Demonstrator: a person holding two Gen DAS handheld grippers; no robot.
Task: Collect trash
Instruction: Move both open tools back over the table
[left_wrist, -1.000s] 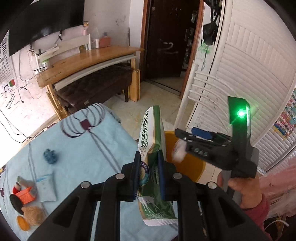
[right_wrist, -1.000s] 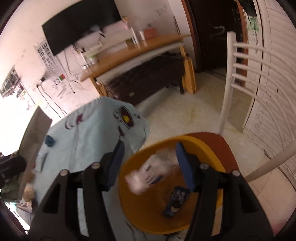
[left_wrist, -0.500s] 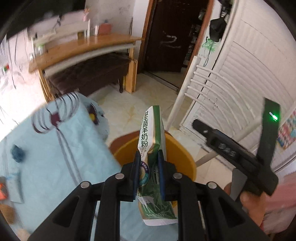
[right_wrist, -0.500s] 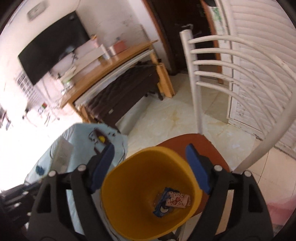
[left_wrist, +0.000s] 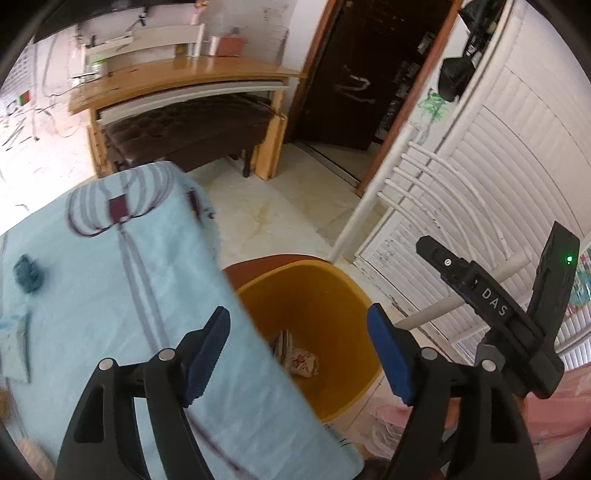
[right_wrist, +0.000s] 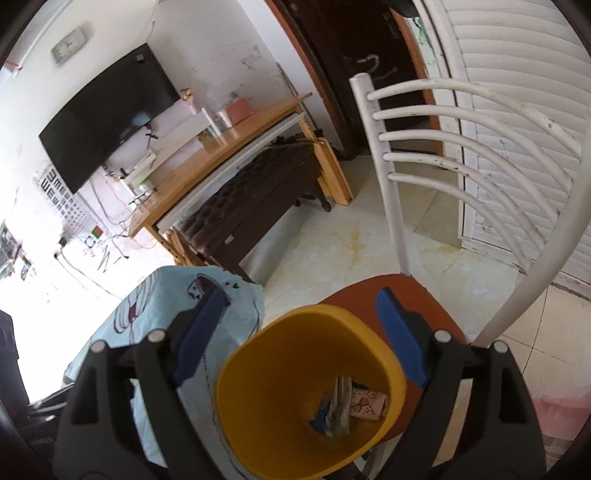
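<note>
A: Trash where?
B: In the yellow bin (right_wrist: 258, 417), on the brown seat of the white chair (right_wrist: 391, 206), beside the bench (left_wrist: 110, 280) with its blue cloth. Bottom of the bin: a pink wrapper (right_wrist: 364, 402), a pale upright pouch (right_wrist: 341, 402), something blue under them.
A: Tongs?
B: Left tongs (left_wrist: 306, 354) just sprang apart, nothing between the pads, hanging over the bench edge and the bin. Right tongs (right_wrist: 306, 336) just widened too, released, empty, above the bin.
A: Anything left on the bench?
B: Small dark blue lump (left_wrist: 27, 273) on the cloth, blurred.
</note>
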